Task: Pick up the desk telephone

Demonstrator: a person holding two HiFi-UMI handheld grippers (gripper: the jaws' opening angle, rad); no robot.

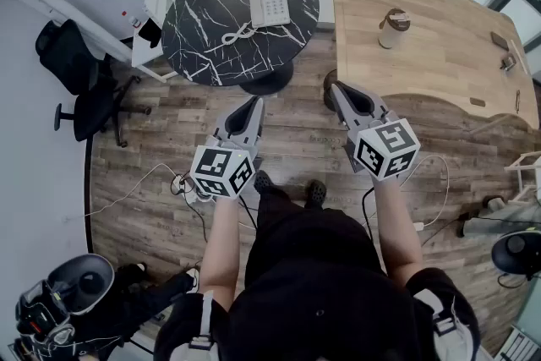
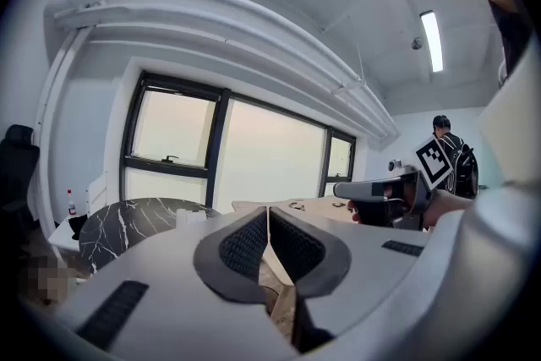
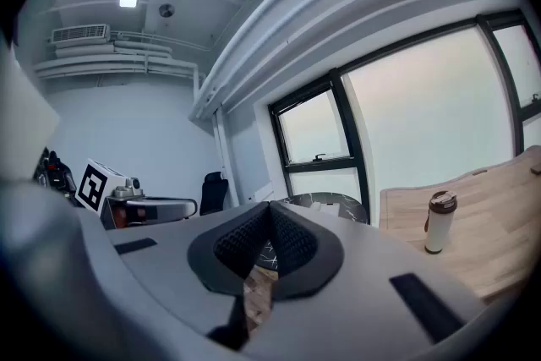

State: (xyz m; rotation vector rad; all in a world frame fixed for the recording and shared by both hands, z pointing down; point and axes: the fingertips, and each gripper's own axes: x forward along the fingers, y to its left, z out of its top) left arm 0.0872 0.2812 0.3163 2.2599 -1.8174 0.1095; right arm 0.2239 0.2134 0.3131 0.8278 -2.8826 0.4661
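Left gripper (image 1: pixel 254 102) and right gripper (image 1: pixel 336 87) are held out side by side over a wood floor. Each has its jaws pressed together on nothing, and each gripper's own view shows the pads meeting.

The desk telephone (image 1: pixel 270 5) lies well ahead at 12 o'clock, untouched. It sits flat on a round black marble table (image 1: pixel 182 46), toward 1 o'clock on the tabletop. A white coiled cord (image 1: pixel 239 34) trails from it toward 7 o'clock. A wooden desk (image 1: pixel 439 72) carrying a flask (image 1: pixel 394 28) stands at 2 o'clock.

The telephone is probably hard, smooth plastic: rigid, fairly light and somewhat slippery. Its handset likely rests loose and could slide off if tipped. The body looks too wide for one gripper, so the long edges at 9 and 3 o'clock seem the best hold. It should be kept level, with the cord left slack.
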